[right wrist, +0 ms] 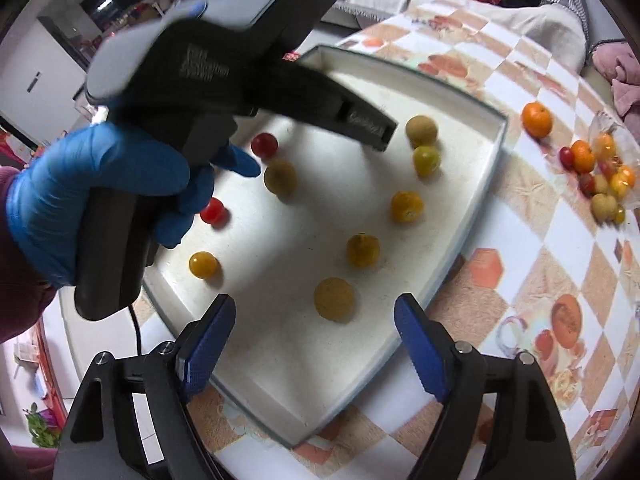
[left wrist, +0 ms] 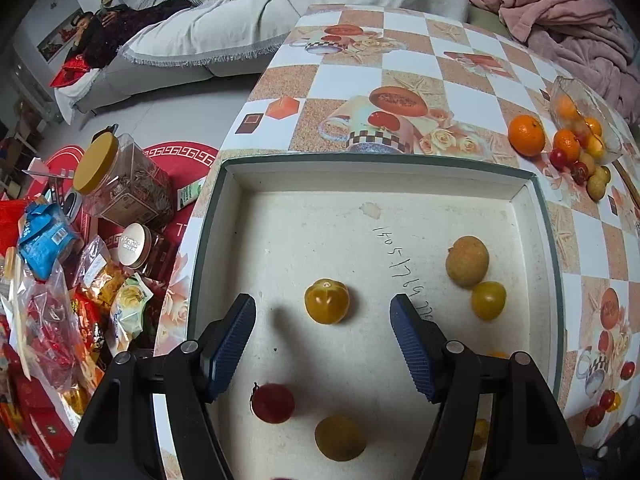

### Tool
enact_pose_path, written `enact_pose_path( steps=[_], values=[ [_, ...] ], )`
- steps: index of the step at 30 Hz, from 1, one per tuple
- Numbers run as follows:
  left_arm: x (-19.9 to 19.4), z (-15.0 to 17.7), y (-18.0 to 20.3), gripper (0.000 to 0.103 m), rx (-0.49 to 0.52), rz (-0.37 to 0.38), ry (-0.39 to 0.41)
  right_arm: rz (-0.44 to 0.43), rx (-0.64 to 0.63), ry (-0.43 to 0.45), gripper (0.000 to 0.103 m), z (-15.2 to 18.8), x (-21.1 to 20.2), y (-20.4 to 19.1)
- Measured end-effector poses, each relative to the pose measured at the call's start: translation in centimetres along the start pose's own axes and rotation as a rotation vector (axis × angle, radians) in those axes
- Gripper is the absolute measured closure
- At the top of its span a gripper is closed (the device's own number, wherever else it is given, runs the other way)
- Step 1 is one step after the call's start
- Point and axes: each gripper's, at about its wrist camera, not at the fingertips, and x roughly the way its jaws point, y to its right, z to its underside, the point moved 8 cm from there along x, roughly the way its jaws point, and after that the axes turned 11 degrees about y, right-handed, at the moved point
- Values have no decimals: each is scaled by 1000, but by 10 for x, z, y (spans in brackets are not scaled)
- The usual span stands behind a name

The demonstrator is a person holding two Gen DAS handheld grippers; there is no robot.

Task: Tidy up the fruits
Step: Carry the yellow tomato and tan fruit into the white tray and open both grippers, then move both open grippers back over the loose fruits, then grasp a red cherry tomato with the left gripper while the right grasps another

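A yellow tomato [left wrist: 327,301] lies in the white tray [left wrist: 372,168] just ahead of the left hand-held gripper [left wrist: 323,306] — fingers apart, empty. Right hand-held gripper [right wrist: 315,306] also spread. Handwritten digits [left wrist: 404,268] — "1505776…" — cross the tray floor.

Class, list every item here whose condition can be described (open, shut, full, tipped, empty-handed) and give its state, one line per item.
left gripper: open, holding nothing, over the tray.
right gripper: open, holding nothing.
tray: lidless, several small fruits lying loose inside.
glass bowl: tipped over, fruit spilling onto the table.
orange: on the table, outside the tray.
yellow-lidded jar: lid on.
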Motion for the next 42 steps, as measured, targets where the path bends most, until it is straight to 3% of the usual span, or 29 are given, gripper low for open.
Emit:
enact_pose_path(
  steps=[8,23,31,42],
  values=[
    [-26,1,25,32,47,24,27,84,101,9,19,18,-24,46],
    [-79,25,144,32,154,207,21,297,436,9,19,89,-81,171],
    [-96,64,191,32,239,289,-23,298,545,3,19,109,-83,200],
    [-90,101,228,32,288,344,-67,287,559,-26,19,121,-76,207]
  ],
)
